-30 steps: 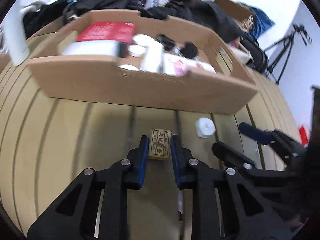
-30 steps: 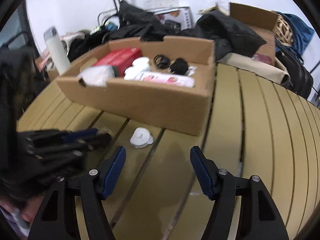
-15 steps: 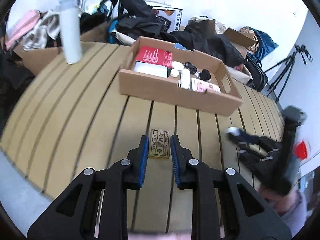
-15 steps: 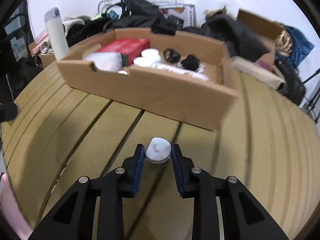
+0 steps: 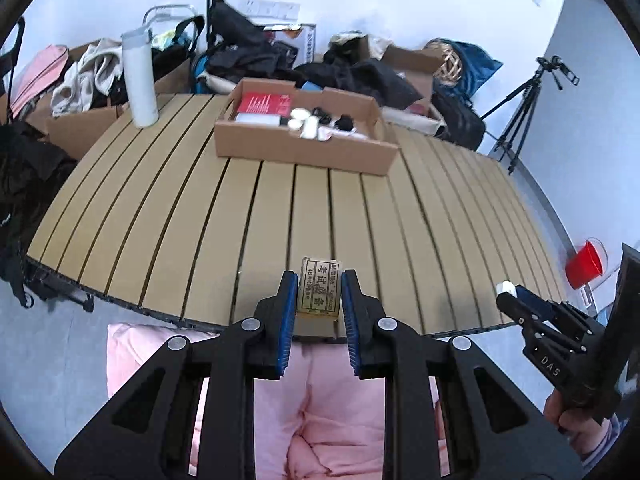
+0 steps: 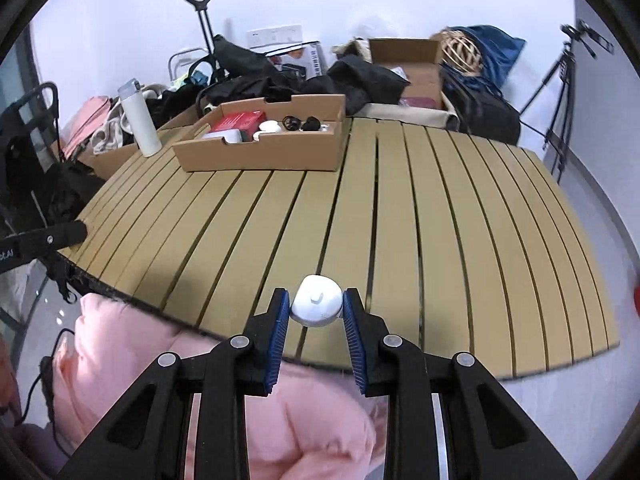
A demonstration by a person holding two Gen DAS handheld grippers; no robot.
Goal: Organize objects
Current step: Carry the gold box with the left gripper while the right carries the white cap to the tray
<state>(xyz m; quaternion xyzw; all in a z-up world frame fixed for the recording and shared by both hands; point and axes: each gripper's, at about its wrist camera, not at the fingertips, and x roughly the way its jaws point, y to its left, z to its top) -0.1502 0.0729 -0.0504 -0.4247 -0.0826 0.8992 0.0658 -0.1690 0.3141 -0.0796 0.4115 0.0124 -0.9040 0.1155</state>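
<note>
Cardboard box (image 5: pixel 304 148) sits near the far edge of the slatted table (image 5: pixel 200 220), straight ahead of both our grippers and well apart from them. We hold the left gripper (image 5: pixel 319 300) clamped on a small printed carton (image 5: pixel 320 289), its long axis pointing toward the box. Our right gripper (image 6: pixel 316 307) pinches a white rounded case (image 6: pixel 317 306). Both hang over the table's near edge, level and aimed forward; the box lies slightly left of the right gripper, so neither looks clearly nearer.
</note>
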